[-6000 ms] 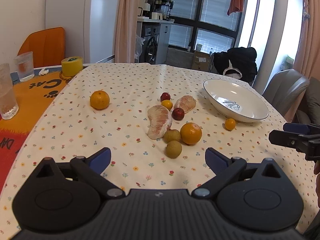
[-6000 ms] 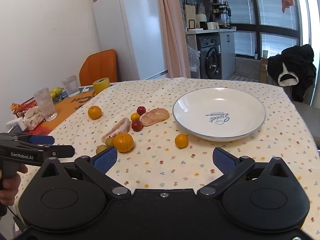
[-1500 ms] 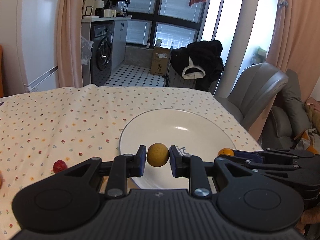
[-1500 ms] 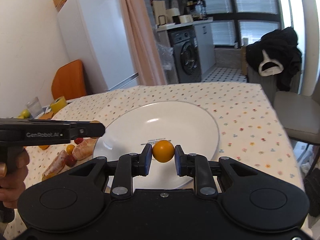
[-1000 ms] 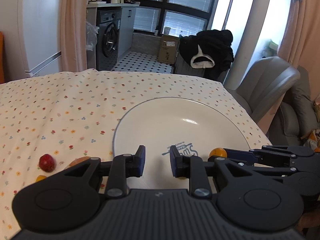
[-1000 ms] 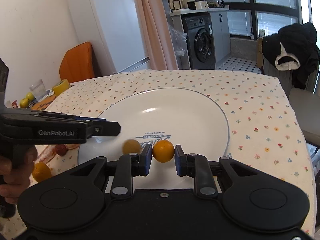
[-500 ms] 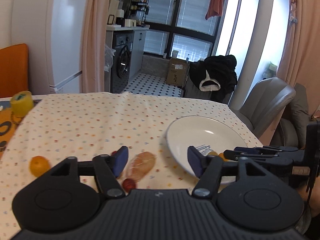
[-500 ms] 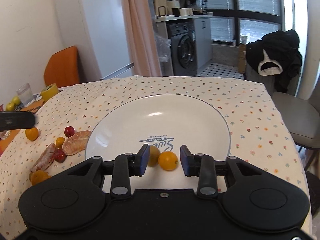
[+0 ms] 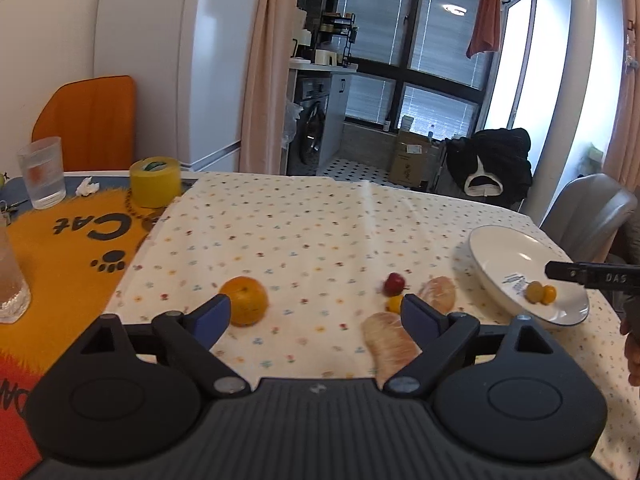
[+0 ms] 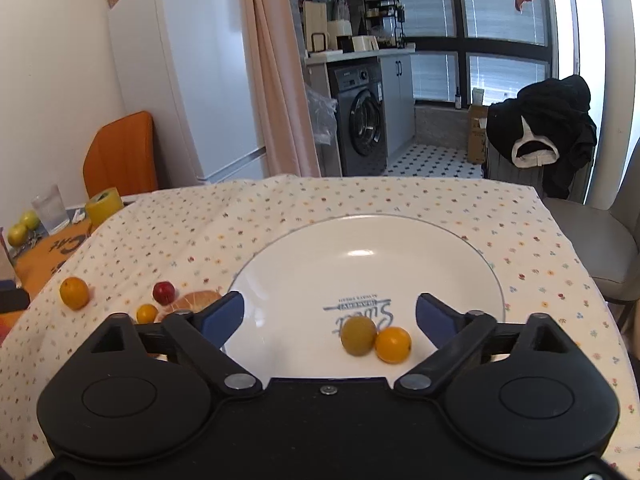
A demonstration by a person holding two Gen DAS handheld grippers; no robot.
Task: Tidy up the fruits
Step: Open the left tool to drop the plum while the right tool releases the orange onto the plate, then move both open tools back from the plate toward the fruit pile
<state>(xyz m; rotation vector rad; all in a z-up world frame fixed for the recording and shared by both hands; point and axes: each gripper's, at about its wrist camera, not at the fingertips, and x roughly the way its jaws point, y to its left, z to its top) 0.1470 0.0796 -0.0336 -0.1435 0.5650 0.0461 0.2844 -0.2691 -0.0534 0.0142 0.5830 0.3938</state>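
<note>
Left gripper (image 9: pixel 314 314): jaws standing wide apart, gripping nothing; it is facing the loose fruit, likely lining up the next pick.
Right gripper (image 10: pixel 330 318): jaws spread wide and empty, hanging over the plate's near rim.
Plate (image 10: pixel 304 248): sitting toward the table's right edge, serving as the collecting spot.
Brown fruit (image 10: pixel 359 335) and small orange (image 10: pixel 393 345): lying in the plate near its front rim, touching.
Large orange (image 9: pixel 245 306): waiting alone on the cloth, nearer the left edge.
Peeled segments (image 9: pixel 390 344), red fruit (image 9: pixel 394 283): clustering mid-table beside the plate.
</note>
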